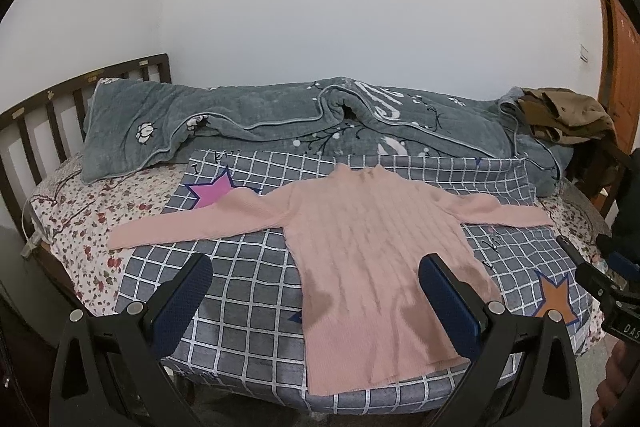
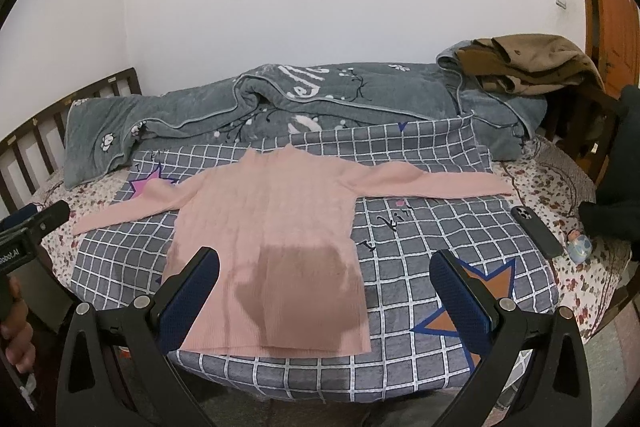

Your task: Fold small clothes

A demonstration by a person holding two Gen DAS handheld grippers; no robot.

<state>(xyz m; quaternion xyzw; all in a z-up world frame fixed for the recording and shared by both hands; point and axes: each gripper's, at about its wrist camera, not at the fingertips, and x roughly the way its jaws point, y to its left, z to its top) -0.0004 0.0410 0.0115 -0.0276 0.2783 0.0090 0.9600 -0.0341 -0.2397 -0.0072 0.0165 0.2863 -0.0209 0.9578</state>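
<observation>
A pink ribbed sweater (image 1: 372,239) (image 2: 264,227) lies flat on a grey checked cloth (image 1: 248,283) (image 2: 420,247) on the bed, both sleeves spread out sideways and the hem toward me. My left gripper (image 1: 316,271) hovers open above the hem's left part, nothing between its fingers. My right gripper (image 2: 326,267) also stands open, above the hem's right part, and holds nothing. The right gripper's body (image 1: 612,291) shows at the left wrist view's right edge, and the left gripper's body (image 2: 24,235) at the right wrist view's left edge.
A grey-green quilt (image 1: 280,123) (image 2: 304,99) is bunched along the wall behind the cloth, with brown clothes (image 1: 568,115) (image 2: 532,63) piled at its right end. A black phone (image 2: 536,231) and a small blue bottle (image 2: 580,245) lie right of the cloth. A dark slatted headboard (image 1: 40,119) stands left.
</observation>
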